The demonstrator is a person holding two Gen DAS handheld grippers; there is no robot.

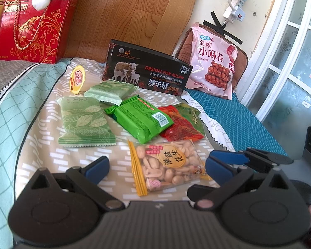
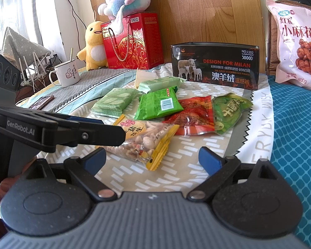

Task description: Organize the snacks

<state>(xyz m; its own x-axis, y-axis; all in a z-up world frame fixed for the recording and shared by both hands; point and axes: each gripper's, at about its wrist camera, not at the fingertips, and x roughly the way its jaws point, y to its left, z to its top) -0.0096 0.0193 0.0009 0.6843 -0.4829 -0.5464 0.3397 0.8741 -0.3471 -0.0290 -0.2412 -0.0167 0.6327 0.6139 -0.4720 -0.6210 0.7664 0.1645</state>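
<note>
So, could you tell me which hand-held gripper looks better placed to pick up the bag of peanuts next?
Probably the left hand-held gripper: its open jaws sit either side of the bag of peanuts. The right hand-held gripper, also open, sits nearer the bag's yellow end.

The peanut packet [image 1: 168, 164] lies nearest, other snack packets [image 1: 139, 120] behind it, the open box [image 1: 147, 70] farthest back
</note>
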